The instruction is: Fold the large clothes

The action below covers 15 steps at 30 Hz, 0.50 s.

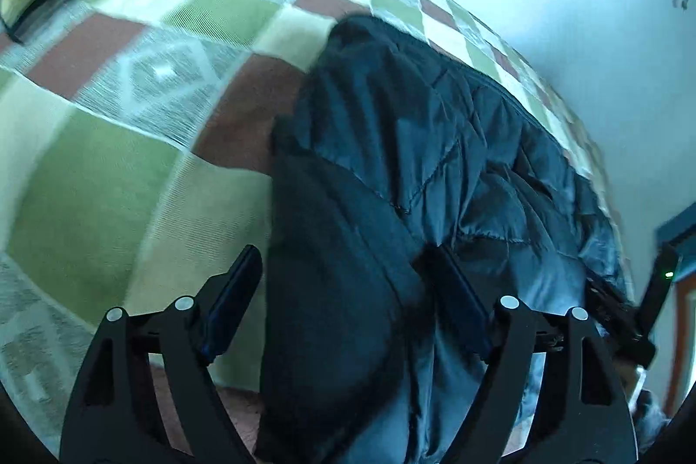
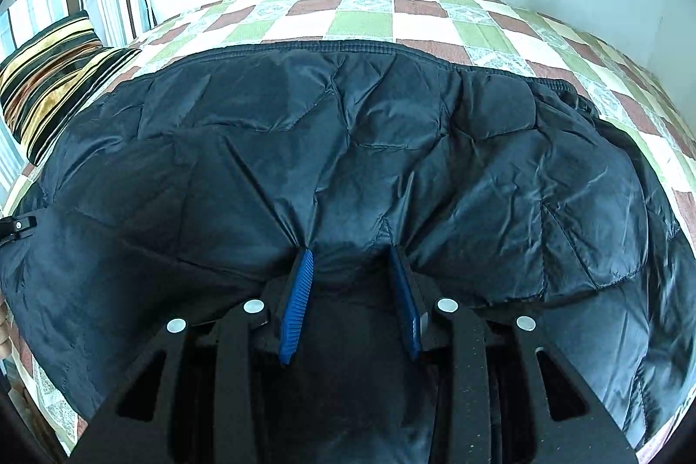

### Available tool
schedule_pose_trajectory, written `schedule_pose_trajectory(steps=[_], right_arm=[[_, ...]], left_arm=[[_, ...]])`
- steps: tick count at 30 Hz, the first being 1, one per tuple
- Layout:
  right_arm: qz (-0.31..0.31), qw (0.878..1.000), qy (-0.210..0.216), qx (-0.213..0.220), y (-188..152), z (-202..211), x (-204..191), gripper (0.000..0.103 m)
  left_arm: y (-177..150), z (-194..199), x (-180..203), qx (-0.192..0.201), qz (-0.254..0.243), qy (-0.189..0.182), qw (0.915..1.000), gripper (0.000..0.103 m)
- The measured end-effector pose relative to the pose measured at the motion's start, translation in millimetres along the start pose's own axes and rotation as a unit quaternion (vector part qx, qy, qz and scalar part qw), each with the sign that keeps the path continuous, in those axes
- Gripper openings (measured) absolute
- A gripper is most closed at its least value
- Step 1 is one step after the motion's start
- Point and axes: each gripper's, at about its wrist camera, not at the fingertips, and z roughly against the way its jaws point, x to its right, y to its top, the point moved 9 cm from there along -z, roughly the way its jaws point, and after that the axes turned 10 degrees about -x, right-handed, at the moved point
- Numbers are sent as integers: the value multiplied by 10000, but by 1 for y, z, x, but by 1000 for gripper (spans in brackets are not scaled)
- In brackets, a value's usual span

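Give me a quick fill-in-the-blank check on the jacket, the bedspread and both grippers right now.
1. The dark quilted jacket lies on a ____ bedspread.
2. The right gripper has jacket fabric bunched ____ its blue pads.
3. The left gripper jaws stand ____.
4. A striped ____ lies at the far left.

Missing words: checkered; between; open; pillow

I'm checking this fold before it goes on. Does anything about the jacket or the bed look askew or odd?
Nothing looks damaged or spilled. The dark quilted jacket lies rumpled on the checked bedspread, not flat. Fabric bunches between the right gripper's fingers, and a fold drapes between the left gripper's spread fingers.
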Motion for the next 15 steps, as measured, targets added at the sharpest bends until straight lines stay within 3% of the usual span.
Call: schedule_pose_trajectory(steps=[3,15], right_arm=[[-9,10000,4,4,0,0,0,37],[6,10000,15,20,1,0,-1,37]], left_arm=[[5,-9,-2,-140,83,-257,9995,82],[15,-13,-4,-384,-194,-337,9985,82]])
